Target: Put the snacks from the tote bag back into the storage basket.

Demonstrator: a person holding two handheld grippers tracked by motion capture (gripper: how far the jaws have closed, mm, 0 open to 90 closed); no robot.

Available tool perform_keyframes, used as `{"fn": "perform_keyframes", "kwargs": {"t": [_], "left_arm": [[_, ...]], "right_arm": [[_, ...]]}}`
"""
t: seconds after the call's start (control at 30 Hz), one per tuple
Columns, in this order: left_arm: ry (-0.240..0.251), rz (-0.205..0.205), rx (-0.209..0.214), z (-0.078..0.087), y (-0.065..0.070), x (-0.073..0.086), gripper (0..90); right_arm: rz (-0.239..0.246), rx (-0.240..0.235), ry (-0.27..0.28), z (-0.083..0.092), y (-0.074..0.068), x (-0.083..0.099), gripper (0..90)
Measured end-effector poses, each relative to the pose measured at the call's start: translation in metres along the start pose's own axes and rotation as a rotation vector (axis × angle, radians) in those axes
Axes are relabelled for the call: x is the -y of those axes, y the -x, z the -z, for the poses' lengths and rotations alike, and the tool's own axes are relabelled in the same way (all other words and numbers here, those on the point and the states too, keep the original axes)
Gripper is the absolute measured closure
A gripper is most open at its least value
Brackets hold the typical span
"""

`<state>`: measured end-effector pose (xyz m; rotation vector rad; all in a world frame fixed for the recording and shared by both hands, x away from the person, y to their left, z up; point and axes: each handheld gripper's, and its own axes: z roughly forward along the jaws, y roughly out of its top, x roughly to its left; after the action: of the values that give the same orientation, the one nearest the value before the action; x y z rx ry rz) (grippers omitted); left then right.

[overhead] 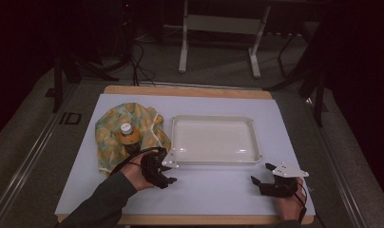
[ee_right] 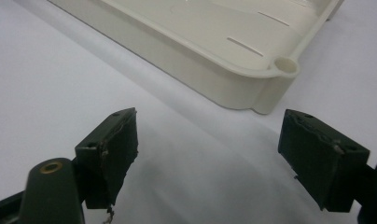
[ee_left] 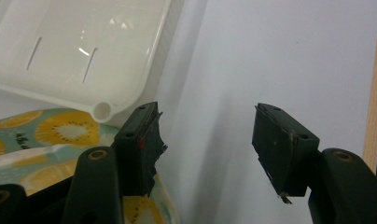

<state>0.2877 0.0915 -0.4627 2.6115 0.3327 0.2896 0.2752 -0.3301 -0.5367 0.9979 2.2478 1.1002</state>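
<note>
**Both grippers spread, nothing held, tray in the middle**

From the high view I see a white tray (overhead: 214, 138) lying flat on a white sheet (overhead: 218, 187) that covers a wooden table (overhead: 190, 91). I take the tray as my landmark. It has nothing in it, and thin slots show in its floor in both gripper views.

Just left of the tray lies a cloth (overhead: 115, 129) printed with yellow fruit slices, crumpled into a loose mound. A bottle (overhead: 129, 137) with a white cap and an amber body stands on the cloth, close to the tray's left wall.

My left gripper (overhead: 167, 172) sits at the tray's near-left corner, held by the left hand (overhead: 135, 173) in a dark sleeve. In the left gripper view its jaws stand wide apart over bare sheet, with the tray's rounded corner (ee_left: 102, 110) just ahead of one jaw and the cloth's edge (ee_left: 46, 140) beneath that same jaw. Nothing is between the jaws.

My right gripper (overhead: 260, 175) rests off the tray's near-right corner, a little apart from it, with the right hand (overhead: 290, 204) behind it. In the right gripper view its jaws are also spread wide over the sheet, empty, with the tray's corner (ee_right: 284, 65) ahead of them.
</note>
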Motion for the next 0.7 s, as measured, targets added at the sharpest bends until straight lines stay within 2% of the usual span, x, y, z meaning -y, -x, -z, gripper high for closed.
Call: {"fn": "perform_keyframes", "kwargs": {"t": [0.4,0.7], "left_arm": [[-0.038,-0.021,-0.009,0.008,-0.01,-0.007,41.1],[-0.04,-0.02,0.003,0.012,-0.015,-0.012,41.3]], "right_arm": [[-0.003,-0.002,0.005,0.0,0.001,0.0,19.5],[-0.002,-0.001,0.006,0.0,0.0,0.0,19.5]]}}
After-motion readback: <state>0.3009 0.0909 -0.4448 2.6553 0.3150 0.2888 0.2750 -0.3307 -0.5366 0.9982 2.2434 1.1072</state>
